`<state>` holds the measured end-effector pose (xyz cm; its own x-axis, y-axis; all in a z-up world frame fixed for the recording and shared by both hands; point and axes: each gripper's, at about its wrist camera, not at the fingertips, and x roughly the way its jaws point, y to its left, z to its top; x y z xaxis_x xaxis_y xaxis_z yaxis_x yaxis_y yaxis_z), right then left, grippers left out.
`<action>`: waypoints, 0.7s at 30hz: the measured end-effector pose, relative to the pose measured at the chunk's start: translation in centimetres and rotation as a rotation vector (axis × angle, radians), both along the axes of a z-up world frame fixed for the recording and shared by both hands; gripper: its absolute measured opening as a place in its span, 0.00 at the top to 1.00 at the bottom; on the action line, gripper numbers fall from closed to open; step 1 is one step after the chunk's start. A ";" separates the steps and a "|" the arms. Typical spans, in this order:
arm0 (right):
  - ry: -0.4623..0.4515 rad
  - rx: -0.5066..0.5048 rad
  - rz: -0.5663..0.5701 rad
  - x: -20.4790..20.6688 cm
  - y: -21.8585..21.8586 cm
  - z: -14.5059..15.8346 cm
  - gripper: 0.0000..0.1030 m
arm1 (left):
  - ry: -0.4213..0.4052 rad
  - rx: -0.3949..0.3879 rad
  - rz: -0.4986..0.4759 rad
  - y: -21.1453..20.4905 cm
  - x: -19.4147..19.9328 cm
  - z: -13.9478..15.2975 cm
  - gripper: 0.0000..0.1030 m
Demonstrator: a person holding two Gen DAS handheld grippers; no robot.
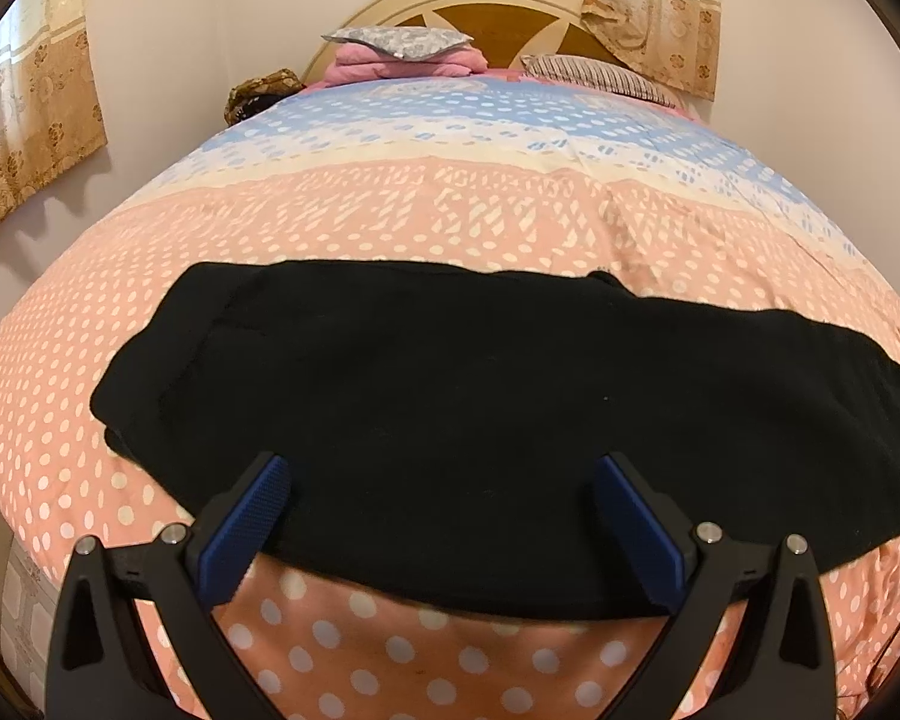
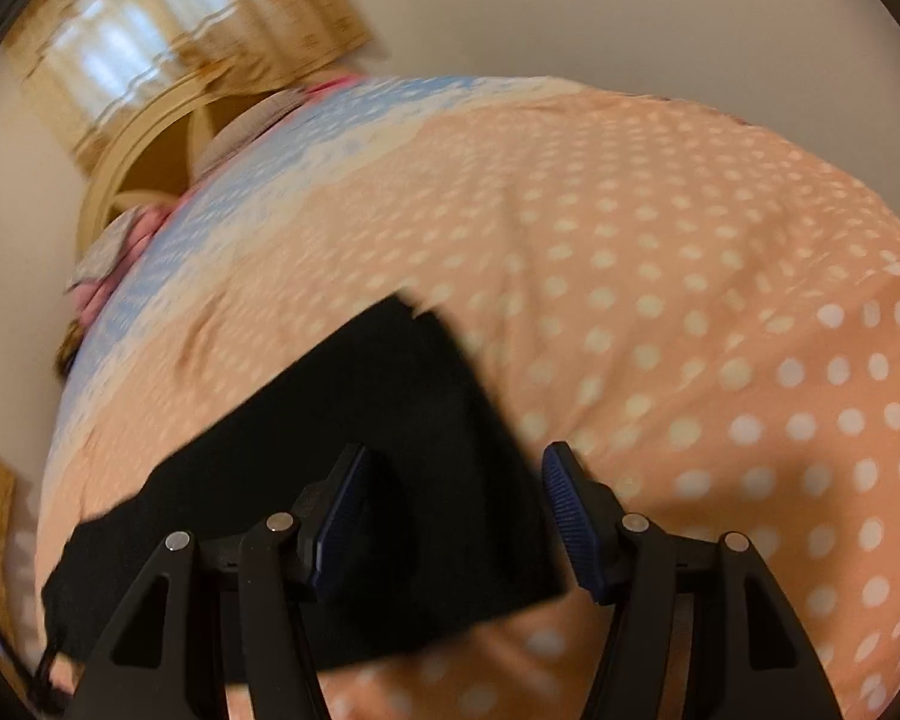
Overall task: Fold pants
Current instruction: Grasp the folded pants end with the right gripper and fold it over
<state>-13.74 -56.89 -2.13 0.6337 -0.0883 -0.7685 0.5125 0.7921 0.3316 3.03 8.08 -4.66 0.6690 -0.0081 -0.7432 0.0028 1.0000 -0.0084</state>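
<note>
Black pants (image 1: 450,396) lie flat across the polka-dot bedspread (image 1: 390,222), folded lengthwise, running left to right. My left gripper (image 1: 441,468) is open and hovers over the pants' near edge, its blue pads on either side of dark cloth, holding nothing. In the right wrist view, which is blurred, the pants (image 2: 354,420) end at the right in a squarish edge. My right gripper (image 2: 453,456) is open above that end, its left finger over the cloth, its right finger over the bedspread (image 2: 690,300).
Pillows and a pink folded blanket (image 1: 402,57) lie by the headboard (image 1: 480,6) at the far end. Curtains (image 1: 30,102) hang at the left and behind the bed. A dark bag (image 1: 261,93) sits by the bed's far left corner.
</note>
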 end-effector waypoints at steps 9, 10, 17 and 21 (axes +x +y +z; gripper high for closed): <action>-0.046 0.019 -0.043 -1.7 2.1 -1.2 0.80 | -0.008 -0.027 -0.034 -0.7 -0.5 0.3 0.00; -0.053 0.026 -0.054 -1.7 2.2 -1.0 0.80 | -0.016 -0.032 -0.039 -0.9 -0.5 0.6 0.00; -0.084 -0.214 -0.019 -1.4 6.5 3.2 0.82 | -0.083 -0.083 -0.221 -6.4 -0.7 3.3 0.00; -0.110 -0.287 0.045 -0.3 9.2 5.7 0.83 | -0.083 -0.148 -0.380 -11.7 -0.7 3.9 0.00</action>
